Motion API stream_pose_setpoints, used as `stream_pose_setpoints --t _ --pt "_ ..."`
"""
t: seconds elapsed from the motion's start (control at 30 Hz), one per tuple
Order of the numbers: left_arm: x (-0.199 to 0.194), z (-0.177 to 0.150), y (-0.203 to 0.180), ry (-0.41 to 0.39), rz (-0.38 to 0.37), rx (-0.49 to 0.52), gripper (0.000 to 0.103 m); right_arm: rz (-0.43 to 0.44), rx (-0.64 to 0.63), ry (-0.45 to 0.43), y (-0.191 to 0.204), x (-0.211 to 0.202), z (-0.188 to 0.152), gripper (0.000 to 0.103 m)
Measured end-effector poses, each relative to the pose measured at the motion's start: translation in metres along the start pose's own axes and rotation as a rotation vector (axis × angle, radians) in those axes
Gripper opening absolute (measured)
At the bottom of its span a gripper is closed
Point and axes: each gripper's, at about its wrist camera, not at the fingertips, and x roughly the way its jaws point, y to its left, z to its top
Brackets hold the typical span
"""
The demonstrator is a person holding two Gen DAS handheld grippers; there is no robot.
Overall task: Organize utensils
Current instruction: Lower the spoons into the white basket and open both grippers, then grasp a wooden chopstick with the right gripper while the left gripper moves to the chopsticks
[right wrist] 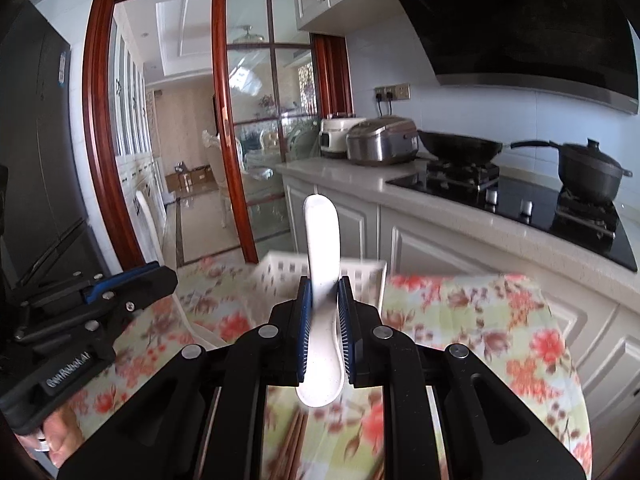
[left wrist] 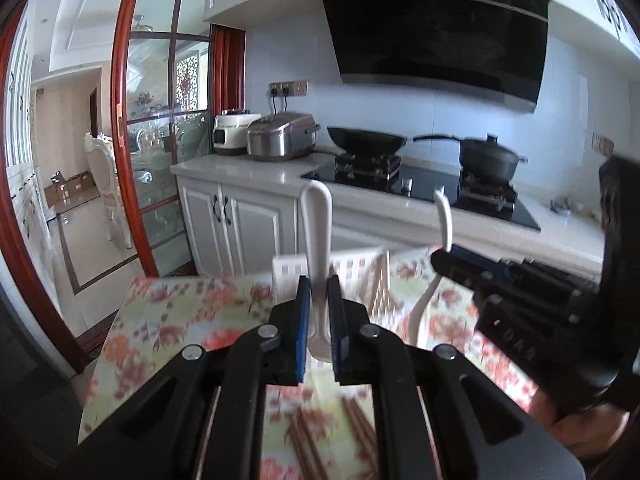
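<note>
My left gripper (left wrist: 319, 292) is shut on a white spoon (left wrist: 317, 224), handle pointing up, above the floral tablecloth. My right gripper (right wrist: 324, 296) is shut on a second white spoon (right wrist: 321, 240), also held upright; it shows at the right of the left wrist view (left wrist: 442, 220). The left gripper shows at the left of the right wrist view (right wrist: 156, 276). A white slotted basket (left wrist: 360, 272) stands on the table just beyond both grippers, also in the right wrist view (right wrist: 280, 276). Brown chopsticks (left wrist: 304, 440) lie on the cloth under the grippers.
A table with a floral cloth (right wrist: 480, 320) fills the foreground. Behind it runs a counter with two rice cookers (left wrist: 280, 136), a wok (left wrist: 366, 140) and a pot (left wrist: 490, 158) on a stove. A sliding glass door (left wrist: 160, 120) stands at the left.
</note>
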Motion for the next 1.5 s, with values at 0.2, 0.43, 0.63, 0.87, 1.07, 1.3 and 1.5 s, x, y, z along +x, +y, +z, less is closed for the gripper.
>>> stream_pose_setpoints --t 0.2,0.43,0.63,0.87,1.07,1.3,1.5 --pt "0.037 0.041 0.007 -0.016 0.006 -0.018 0.009 -0.005 0.024 -0.009 -0.017 0.043 0.024 0.016" --pt "0.090 0.045 0.023 0.032 0.034 -0.039 0.009 0.001 0.065 0.053 -0.033 0.096 0.015 0.016" --pt "0.134 0.020 0.031 0.117 0.039 -0.037 0.010 0.004 0.085 0.124 -0.039 0.133 -0.006 0.017" --pt "0.144 0.012 0.043 0.131 0.062 -0.057 0.031 0.003 0.095 0.114 -0.047 0.129 -0.006 0.021" --pt "0.115 0.016 0.043 0.092 0.088 -0.063 0.041 -0.020 0.077 0.047 -0.045 0.096 0.012 0.053" --pt "0.067 -0.007 0.034 0.073 0.106 -0.043 0.062 -0.038 0.059 0.031 -0.049 0.045 -0.002 0.053" --pt "0.046 -0.051 0.033 0.120 0.117 -0.053 0.070 -0.081 0.091 0.110 -0.067 0.019 -0.054 0.053"
